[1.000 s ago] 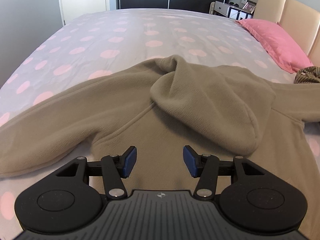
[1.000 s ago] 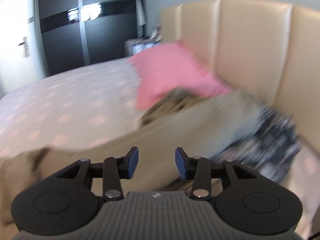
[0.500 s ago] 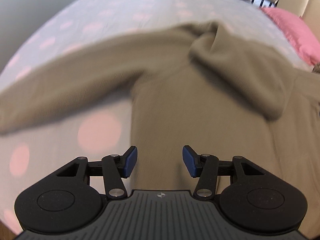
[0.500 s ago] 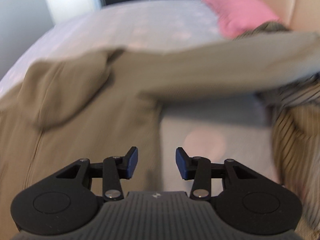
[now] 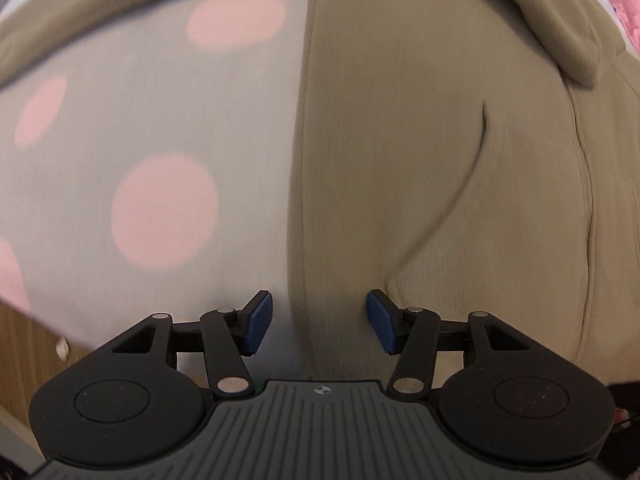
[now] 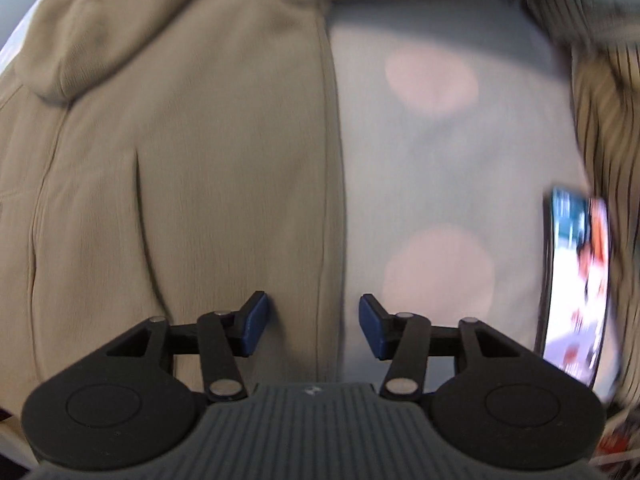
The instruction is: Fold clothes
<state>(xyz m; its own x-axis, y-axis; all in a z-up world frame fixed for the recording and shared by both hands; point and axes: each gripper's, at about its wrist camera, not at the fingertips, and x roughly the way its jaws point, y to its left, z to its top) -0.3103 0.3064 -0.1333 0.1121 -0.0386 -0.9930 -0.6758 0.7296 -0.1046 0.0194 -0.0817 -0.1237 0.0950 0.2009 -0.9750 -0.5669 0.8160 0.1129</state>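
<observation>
We have the beige hoodie (image 5: 440,152) lying flat on the polka-dot bedspread (image 5: 160,128), long axis running away from us, hood (image 5: 560,20) at the far end. Our left gripper (image 5: 319,322) hangs over the hoodie's left side edge, jaws apart, nothing between them. Our right gripper (image 6: 313,326) sits over the opposite side edge, jaws apart too. On the right lie a lit phone (image 6: 576,280) and a striped garment (image 6: 604,120).
</observation>
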